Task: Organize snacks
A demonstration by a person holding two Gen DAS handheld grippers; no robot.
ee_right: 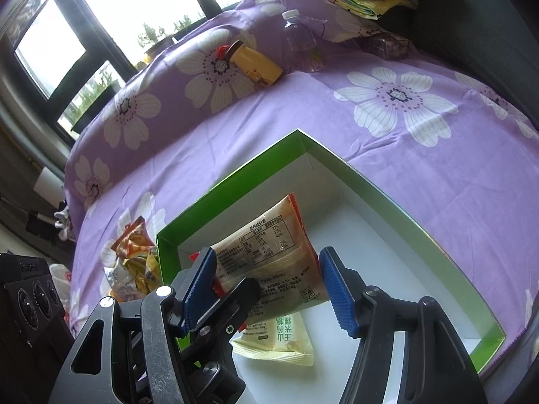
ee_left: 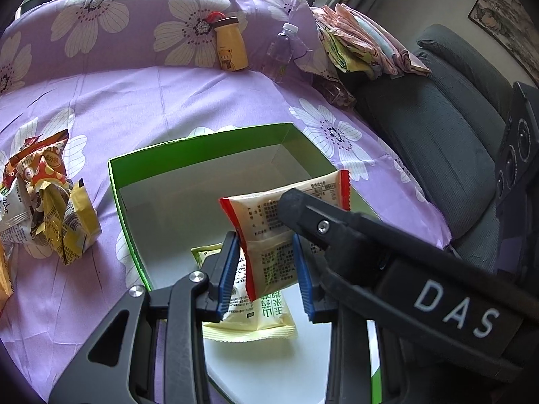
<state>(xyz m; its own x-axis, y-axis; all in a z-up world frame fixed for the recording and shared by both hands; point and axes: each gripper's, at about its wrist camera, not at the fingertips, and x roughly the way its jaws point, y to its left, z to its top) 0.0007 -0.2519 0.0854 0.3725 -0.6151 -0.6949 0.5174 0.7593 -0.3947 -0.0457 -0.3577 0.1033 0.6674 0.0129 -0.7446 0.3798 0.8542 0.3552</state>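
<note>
My left gripper is shut on a red-edged cream snack packet, held above the open green box. The packet also shows in the right wrist view, between the blue pads of my right gripper, whose jaws stand wide and do not press it. The left gripper's finger crosses in front. A pale yellow packet with green print lies on the box floor under them; it also shows in the right wrist view. A pile of snack packets lies on the purple cloth left of the box.
A yellow bear bottle and a clear water bottle lean on the flowered cushion behind. Folded cloths lie on a grey chair to the right. A black camera unit is at the right edge.
</note>
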